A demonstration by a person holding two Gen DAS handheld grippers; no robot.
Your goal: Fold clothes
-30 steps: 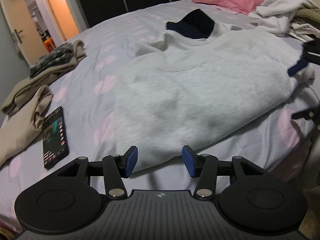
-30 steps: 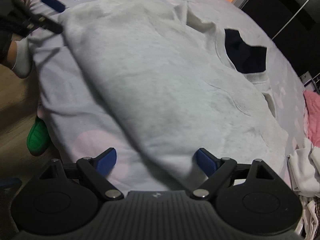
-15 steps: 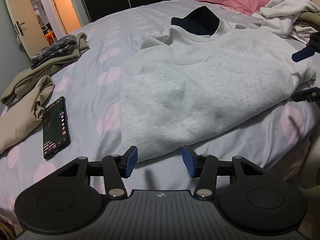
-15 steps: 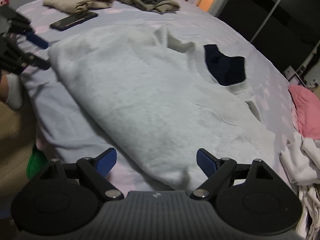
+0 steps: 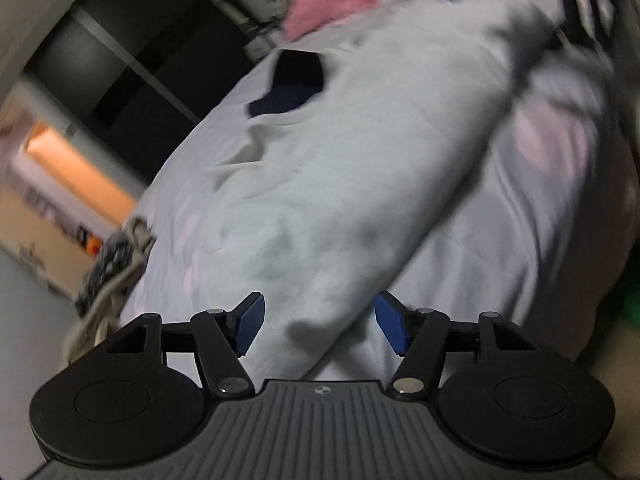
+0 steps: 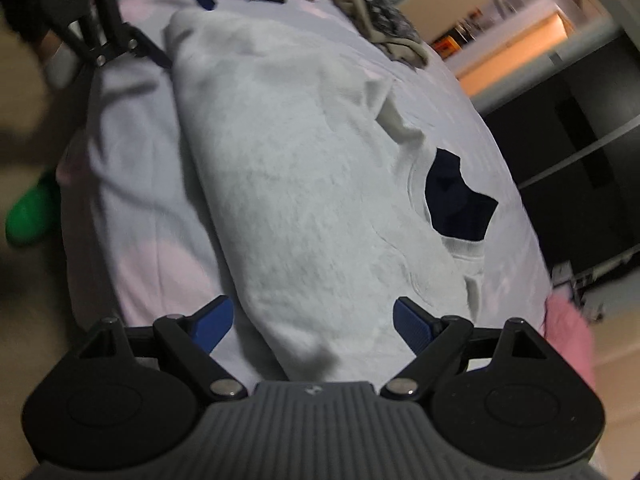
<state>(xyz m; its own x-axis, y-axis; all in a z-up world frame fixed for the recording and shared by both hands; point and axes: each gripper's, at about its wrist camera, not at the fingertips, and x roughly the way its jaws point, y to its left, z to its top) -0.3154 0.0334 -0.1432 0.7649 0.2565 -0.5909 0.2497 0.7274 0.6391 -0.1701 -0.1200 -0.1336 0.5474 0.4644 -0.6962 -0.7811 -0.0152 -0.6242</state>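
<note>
My left gripper (image 5: 316,322), jaws just widened, stands open around a sweatshirt (image 5: 340,184) corner, pads clear of it. My right gripper (image 6: 312,324) gapes over the opposite corner. The sweatshirt lies flat on the bed (image 5: 520,216).

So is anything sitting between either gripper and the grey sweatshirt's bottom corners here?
Nothing visible is. A corner of the grey sweatshirt lies between the open jaws of the left gripper, which have just widened, and the other corner lies between the open jaws of the right gripper. Only the bed sheet shows beside each corner.
</note>
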